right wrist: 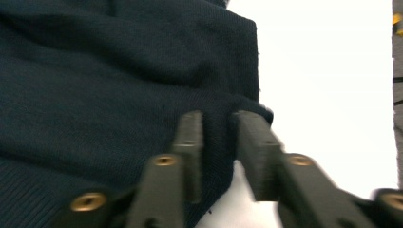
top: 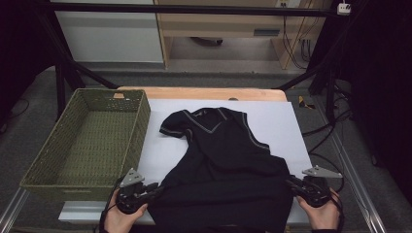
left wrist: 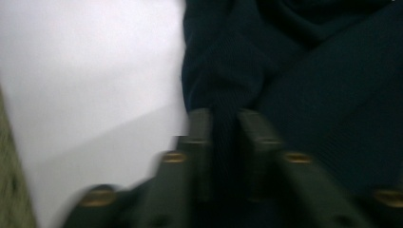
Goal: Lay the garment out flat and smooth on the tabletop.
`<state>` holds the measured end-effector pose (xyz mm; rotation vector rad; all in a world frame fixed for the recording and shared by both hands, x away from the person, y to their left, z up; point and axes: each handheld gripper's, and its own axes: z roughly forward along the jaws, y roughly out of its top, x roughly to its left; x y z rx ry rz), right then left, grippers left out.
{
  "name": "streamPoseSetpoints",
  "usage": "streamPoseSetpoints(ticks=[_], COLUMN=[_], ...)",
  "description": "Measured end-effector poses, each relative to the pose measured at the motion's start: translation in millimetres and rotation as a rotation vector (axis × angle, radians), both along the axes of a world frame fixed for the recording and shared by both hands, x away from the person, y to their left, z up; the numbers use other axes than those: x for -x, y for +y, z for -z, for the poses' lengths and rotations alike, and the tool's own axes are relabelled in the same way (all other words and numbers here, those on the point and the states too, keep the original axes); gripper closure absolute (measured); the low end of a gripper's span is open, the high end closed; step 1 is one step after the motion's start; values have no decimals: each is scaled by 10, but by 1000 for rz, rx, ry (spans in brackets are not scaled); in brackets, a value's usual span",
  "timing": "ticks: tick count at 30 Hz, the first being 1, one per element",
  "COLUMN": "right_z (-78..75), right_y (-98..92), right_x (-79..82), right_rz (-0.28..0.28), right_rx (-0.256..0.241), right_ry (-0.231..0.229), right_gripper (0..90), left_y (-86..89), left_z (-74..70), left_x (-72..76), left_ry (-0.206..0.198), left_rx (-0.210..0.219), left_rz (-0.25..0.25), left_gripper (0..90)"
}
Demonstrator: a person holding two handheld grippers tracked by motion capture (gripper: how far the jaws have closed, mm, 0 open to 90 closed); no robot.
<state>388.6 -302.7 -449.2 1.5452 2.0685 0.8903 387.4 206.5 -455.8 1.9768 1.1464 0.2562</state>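
Basket [top: 92,141]: it is standing empty beside the dark shirt [top: 223,160].
Left gripper [top: 156,190]: jaws are pinching the shirt hem.
Right gripper [top: 290,181]: jaws are pinching the hem too.

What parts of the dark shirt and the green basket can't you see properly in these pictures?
- Shirt: its bottom edge is cut off by the high view's lower edge.
- Shirt's right sleeve: folded out of sight in the high view.
- Left gripper: blurred in its own view, so the pinched fabric's detail is unclear.
- Basket: its near wall hides the floor behind it.
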Motion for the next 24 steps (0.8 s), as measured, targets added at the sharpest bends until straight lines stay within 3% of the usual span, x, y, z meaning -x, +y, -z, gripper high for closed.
streamPoseSetpoints(ticks=[3, 6, 8, 11, 13, 16, 21, 24], right_z=[-24, -112, -135, -133, -127, -116, -127, -125], right_y=[127, 329, 413, 476, 520, 629, 848, 959], right_x=[10, 36, 10, -100, -165, -251, -402, -532], right_rz=[-50, -132, -163, -154, -170, -204, -251, -262], right_rx=[-33, -67, -67, -77, -91, -109, -106, -92], right_ry=[-46, -106, -112, -113, -116, -129, -154, -156], right_gripper=[507, 436, 409, 399, 400, 393, 383, 385], left_y=[-106, -226, -286, -326, -320, -317, -313, -317], left_z=[34, 77, 98, 96, 95, 125, 141, 133], left_x=[-116, -248, -360, -496, -584, -627, -570, -544], left_ry=[-19, -32, -36, -46, -8, 53, 74, 65], left_rx=[-14, -35, -49, -54, -45, -62, -65, -68], left_rz=[-2, 3, 2, 1, 1, 19, 43, 51], left_gripper=[496, 473, 460, 455, 506, 677, 837, 859])
